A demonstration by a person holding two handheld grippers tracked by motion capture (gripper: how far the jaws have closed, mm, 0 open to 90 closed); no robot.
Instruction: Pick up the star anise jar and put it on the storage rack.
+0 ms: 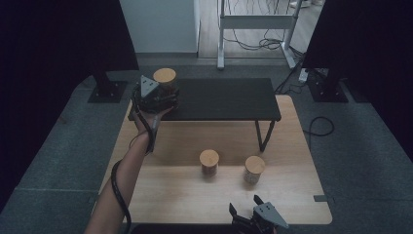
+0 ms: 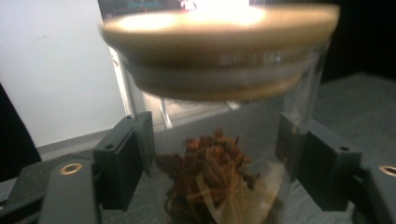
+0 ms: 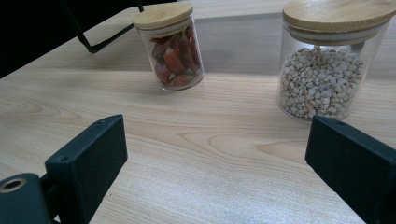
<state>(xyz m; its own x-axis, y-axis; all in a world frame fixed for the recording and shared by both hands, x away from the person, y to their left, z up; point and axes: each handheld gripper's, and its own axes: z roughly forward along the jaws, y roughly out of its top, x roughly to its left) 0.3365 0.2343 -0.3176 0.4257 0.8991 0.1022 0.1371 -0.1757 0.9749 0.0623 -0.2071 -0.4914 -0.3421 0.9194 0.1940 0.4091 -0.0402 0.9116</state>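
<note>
Left gripper [image 1: 155,100] sat at the upper left of the high view, over the near left corner of the black shelf [image 1: 229,100], with the star anise jar [image 1: 165,82] directly ahead of it. In the left gripper view the jar [image 2: 219,140] stood upright between the two black jaws, its wooden lid above them; the pads [image 2: 140,144] lay close against the glass on either side, partly spread, and whether they pressed on it or had just let go could not be told from the blur. The jar's long axis ran vertical, so any withdrawal would likely have to go straight back toward the person. Farther right, in the middle of the wooden table [image 1: 160,195], stood the chili jar [image 1: 209,163], and right of it the jar of white grains [image 1: 254,169], both upright and apart. Right gripper [image 1: 249,208] rested at the bottom edge, jaws spread wide and holding nothing, the nearer tool to both; the grain jar [image 3: 327,70] lay ahead and right.
</note>
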